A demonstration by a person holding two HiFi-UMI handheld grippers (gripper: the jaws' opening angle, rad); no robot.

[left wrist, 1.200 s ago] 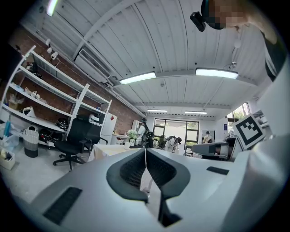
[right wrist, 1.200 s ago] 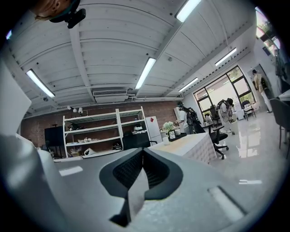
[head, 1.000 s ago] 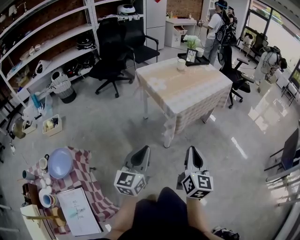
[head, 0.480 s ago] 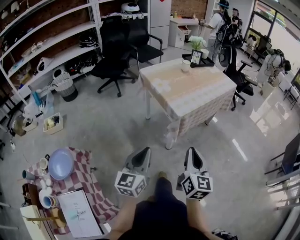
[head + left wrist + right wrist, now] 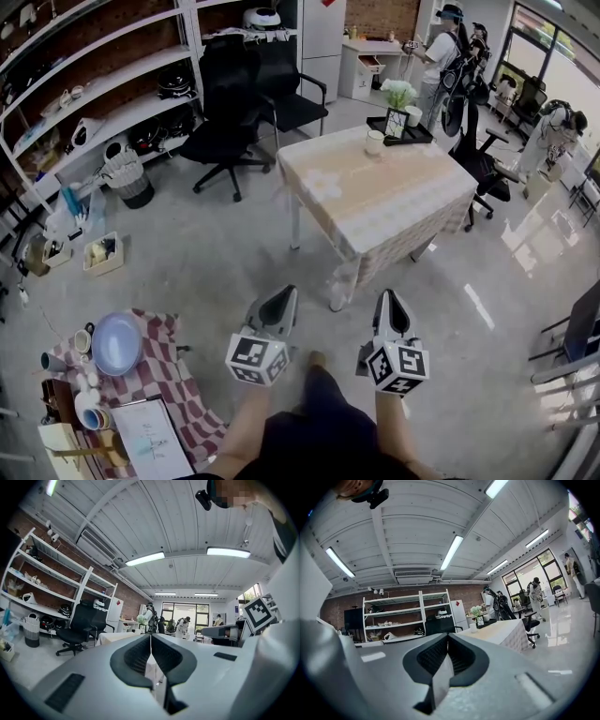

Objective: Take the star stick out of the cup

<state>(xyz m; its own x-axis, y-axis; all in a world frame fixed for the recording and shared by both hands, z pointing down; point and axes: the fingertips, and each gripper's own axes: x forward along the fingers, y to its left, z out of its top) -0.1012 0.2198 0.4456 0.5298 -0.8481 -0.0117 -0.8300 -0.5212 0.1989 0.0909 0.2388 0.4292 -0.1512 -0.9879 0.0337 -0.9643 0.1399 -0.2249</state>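
A white cup [image 5: 375, 142] stands at the far end of the table with a pale checked cloth [image 5: 375, 197], well ahead of me across the floor. No star stick can be made out at this distance. In the right gripper view the cup [image 5: 473, 627] is a small white shape on that table. My left gripper [image 5: 281, 302] and right gripper [image 5: 391, 305] are held side by side low in front of the person, far from the table. Both are shut and empty, the left gripper [image 5: 150, 637] with its jaws meeting and the right gripper [image 5: 447, 637] the same.
A black tray [image 5: 401, 132] with a flower vase [image 5: 397, 94] and a second cup [image 5: 413, 115] sits behind the white cup. Black office chairs [image 5: 225, 122] stand left of the table, with shelves [image 5: 84, 84] beyond. A low table with dishes [image 5: 122, 375] lies at lower left. People stand at the back right [image 5: 441, 56].
The person has stepped forward, so the table sits a little closer and the low table at left has slid down the view. Both grippers stay shut, side by side.
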